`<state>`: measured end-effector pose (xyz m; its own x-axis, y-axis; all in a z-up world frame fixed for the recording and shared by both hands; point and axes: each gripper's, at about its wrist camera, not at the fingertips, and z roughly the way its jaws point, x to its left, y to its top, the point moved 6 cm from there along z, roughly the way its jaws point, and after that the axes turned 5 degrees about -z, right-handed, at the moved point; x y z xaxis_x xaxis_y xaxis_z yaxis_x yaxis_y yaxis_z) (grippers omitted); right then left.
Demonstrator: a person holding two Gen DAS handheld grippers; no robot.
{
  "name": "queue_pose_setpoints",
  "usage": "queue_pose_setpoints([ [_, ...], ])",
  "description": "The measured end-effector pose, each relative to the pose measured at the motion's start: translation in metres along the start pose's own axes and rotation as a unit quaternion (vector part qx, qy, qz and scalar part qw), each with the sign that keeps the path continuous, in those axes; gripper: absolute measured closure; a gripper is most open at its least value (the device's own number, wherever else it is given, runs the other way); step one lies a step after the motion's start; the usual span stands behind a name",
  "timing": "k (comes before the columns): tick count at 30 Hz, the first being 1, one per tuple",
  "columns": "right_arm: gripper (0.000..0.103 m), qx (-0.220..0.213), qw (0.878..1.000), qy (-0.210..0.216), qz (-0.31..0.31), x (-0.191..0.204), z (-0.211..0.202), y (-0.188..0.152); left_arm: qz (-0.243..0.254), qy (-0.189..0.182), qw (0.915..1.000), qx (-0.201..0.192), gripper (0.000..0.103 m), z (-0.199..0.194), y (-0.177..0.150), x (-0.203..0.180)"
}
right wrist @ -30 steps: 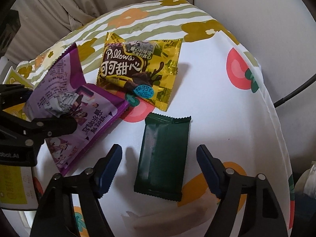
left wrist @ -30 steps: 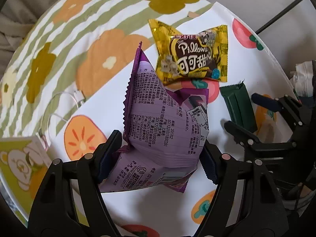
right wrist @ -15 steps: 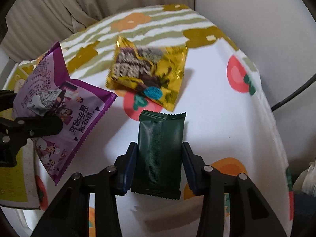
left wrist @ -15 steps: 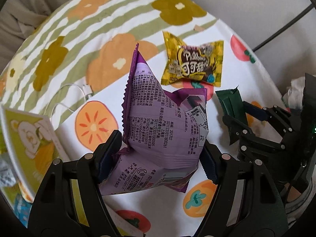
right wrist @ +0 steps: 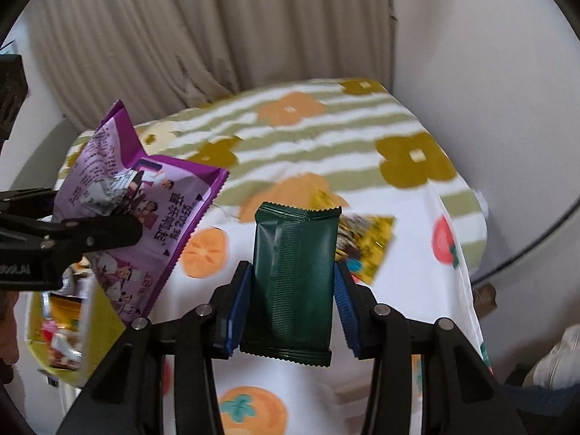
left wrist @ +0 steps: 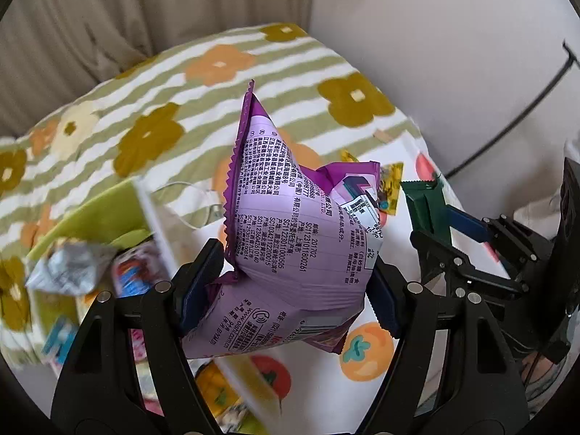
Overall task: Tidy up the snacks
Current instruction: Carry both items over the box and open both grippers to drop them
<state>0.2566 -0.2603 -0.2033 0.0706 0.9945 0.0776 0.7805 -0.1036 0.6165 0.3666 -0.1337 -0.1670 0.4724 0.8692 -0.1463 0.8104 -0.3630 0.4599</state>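
Note:
My left gripper point(left wrist: 290, 286) is shut on a puffy purple snack bag point(left wrist: 297, 239) and holds it in the air above the table; the bag also shows in the right wrist view point(right wrist: 145, 195). My right gripper point(right wrist: 291, 308) is shut on a dark green wrapped bar point(right wrist: 293, 282), lifted off the cloth; the bar shows in the left wrist view point(left wrist: 426, 206) too. A yellow chocolate pillow pack point(right wrist: 366, 246) lies on the cloth behind the green bar, partly hidden.
A green box point(left wrist: 94, 217) holding several snacks stands at the left; it also shows in the right wrist view point(right wrist: 101, 326). A flowered tablecloth point(right wrist: 398, 290) covers the table. A curtain point(right wrist: 181, 36) and wall stand behind. A white cable point(left wrist: 192, 199) lies beside the box.
Both grippers rose off the table with their snacks. The right gripper, open a second ago, closed on the green bar and lifted it. The snack box came into view at the left.

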Motion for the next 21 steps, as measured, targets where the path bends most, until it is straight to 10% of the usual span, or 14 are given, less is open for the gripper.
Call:
queue_pose_setpoints([
  [21, 0.062, -0.046, 0.974, 0.163, -0.152, 0.199, -0.041, 0.053, -0.238, 0.069, 0.9659, -0.074, 0.031, -0.129, -0.100, 0.210],
])
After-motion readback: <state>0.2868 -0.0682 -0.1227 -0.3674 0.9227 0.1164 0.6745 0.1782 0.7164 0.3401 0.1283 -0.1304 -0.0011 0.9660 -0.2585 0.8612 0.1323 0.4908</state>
